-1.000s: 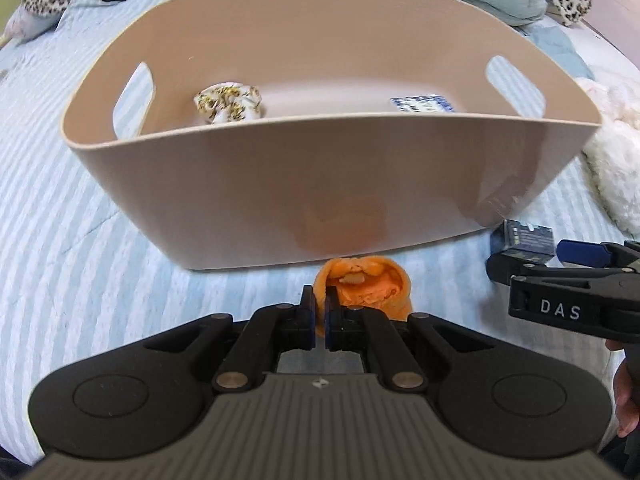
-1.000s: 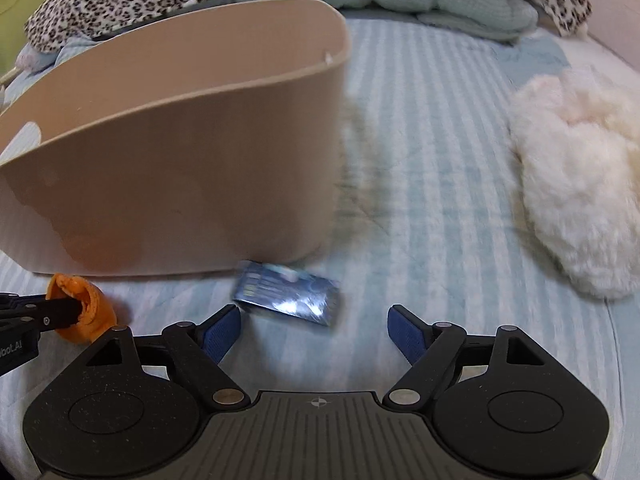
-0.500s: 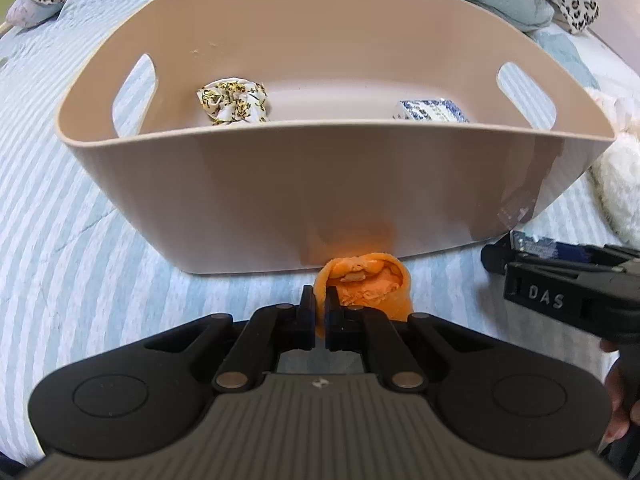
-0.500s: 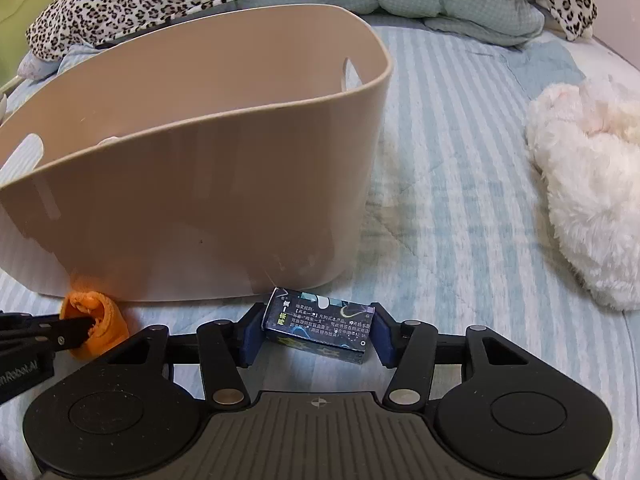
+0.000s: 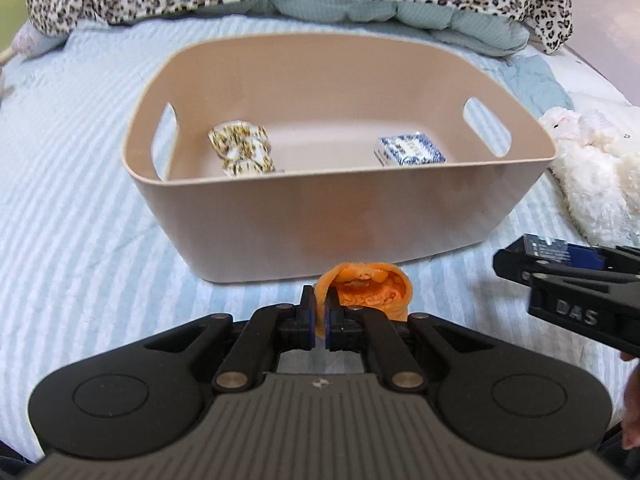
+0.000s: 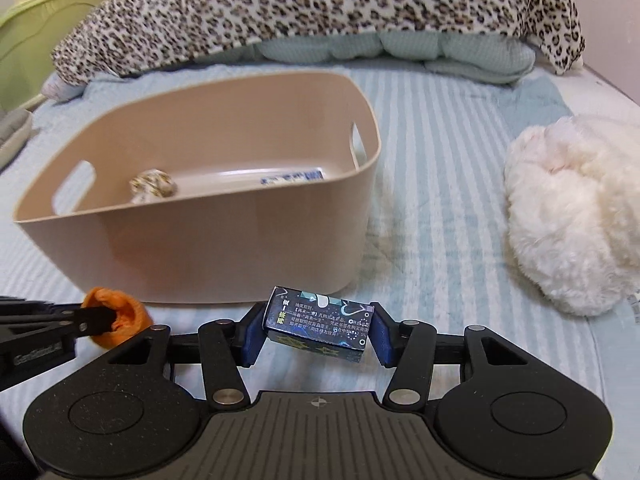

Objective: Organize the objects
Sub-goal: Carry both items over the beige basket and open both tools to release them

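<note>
Left wrist view: left gripper (image 5: 319, 322) pinches the orange cloth's (image 5: 366, 290) edge at lower centre, raised before the beige bin (image 5: 360, 216) for loading. Right gripper (image 6: 316, 334) clamps the dark printed box (image 6: 318, 324) endwise, tilted, below the bin's near wall.

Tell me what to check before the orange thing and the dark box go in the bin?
1. Left gripper pinches the orange toy: ok, shut on one edge only.
2. Right gripper holds the dark box: ok, though the box sits tilted.
3. Both items raised above the bin rim: not ok, they look lower and in front.
4. Free floor inside the bin: ok, between the patterned cloth and the blue-white box.
5. Grip firmness: cannot tell.
</note>
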